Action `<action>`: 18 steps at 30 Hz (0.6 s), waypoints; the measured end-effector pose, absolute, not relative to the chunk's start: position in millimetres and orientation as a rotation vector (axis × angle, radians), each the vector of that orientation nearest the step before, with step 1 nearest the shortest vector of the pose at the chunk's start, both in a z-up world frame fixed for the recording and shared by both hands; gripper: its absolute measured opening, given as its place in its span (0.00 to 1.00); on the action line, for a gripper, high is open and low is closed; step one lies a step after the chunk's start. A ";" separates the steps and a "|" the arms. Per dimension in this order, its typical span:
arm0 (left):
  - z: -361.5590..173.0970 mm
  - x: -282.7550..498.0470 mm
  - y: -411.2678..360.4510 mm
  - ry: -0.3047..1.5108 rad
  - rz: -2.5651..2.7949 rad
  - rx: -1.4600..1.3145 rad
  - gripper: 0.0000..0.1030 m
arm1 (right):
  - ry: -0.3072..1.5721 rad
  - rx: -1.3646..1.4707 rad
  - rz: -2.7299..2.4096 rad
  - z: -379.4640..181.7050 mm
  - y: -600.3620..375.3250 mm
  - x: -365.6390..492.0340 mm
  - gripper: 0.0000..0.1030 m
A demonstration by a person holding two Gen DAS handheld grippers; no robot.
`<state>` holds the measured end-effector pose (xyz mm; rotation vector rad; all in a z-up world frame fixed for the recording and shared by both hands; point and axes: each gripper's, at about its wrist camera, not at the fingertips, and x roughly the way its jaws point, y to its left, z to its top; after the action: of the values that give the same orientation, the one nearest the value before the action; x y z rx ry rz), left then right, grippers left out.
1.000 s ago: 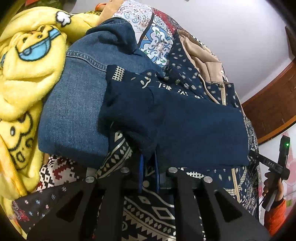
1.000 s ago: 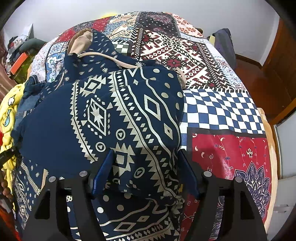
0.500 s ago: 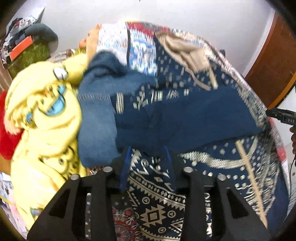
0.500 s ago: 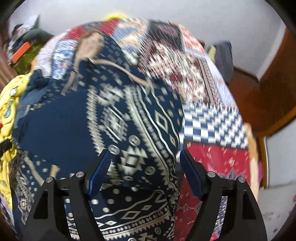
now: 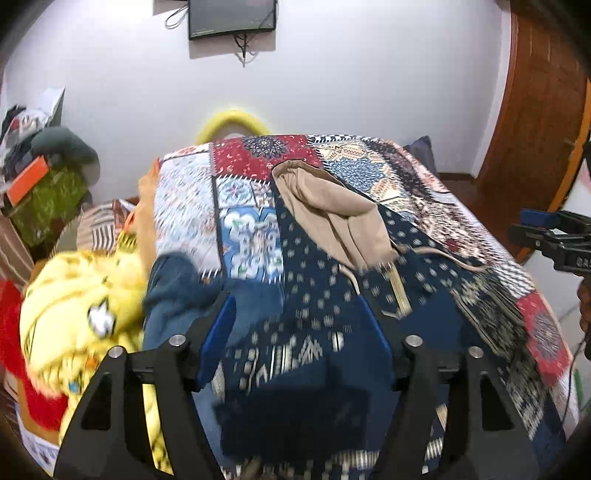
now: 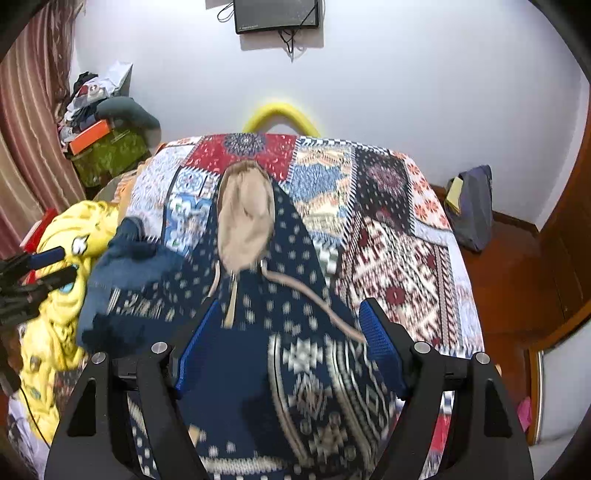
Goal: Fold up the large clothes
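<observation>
Left wrist view: one navy hooded sweatshirt with cream geometric print and a tan-lined hood (image 5: pixel 332 295) lies spread along one bed covered by a patchwork quilt of red, blue and white panels (image 5: pixel 251 158); its hood points toward the white wall, where one dark wall-mounted screen (image 5: pixel 232 16) hangs. The left hand-held gripper (image 5: pixel 295 334) has its two blue-padded fingers (image 5: pixel 218 339) spread wide over the sweatshirt's body, gripping nothing. At the garment's left lie one blue denim garment (image 5: pixel 177 291) and one yellow cartoon-print fleece blanket (image 5: pixel 81 306), touching each other. The right hand-held gripper (image 5: pixel 554 240) appears at the frame's right edge. Right wrist view: the right hand-held gripper (image 6: pixel 288 354) likewise holds its two fingers (image 6: pixel 380 350) apart above the printed front, with two tan drawcords (image 6: pixel 303 288) trailing from the hood. One dark bag (image 6: pixel 472 206) rests on the wooden floor against the wall.
</observation>
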<state>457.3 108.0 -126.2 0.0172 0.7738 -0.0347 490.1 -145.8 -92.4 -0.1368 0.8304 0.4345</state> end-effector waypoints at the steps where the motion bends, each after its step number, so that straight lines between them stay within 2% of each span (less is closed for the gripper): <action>1: -129.6 469.2 103.6 0.779 -0.037 0.022 0.66 | 0.852 -0.143 0.431 -99.1 -138.5 503.2 0.72; 10: -193.9 581.6 89.9 0.953 -0.043 -0.080 0.66 | 1.061 -0.011 0.416 -168.7 -111.2 591.5 0.72; 14: -226.7 615.0 100.0 1.025 -0.034 -0.192 0.66 | 1.128 0.056 0.386 -191.5 -104.5 617.0 0.72; 18: -256.8 638.2 109.3 1.086 0.047 -0.191 0.66 | 1.168 0.077 0.387 -212.8 -98.0 628.1 0.72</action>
<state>638.2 109.3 -256.8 -0.1905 1.0858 0.0466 628.1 -98.0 -212.8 0.0770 1.1685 0.3865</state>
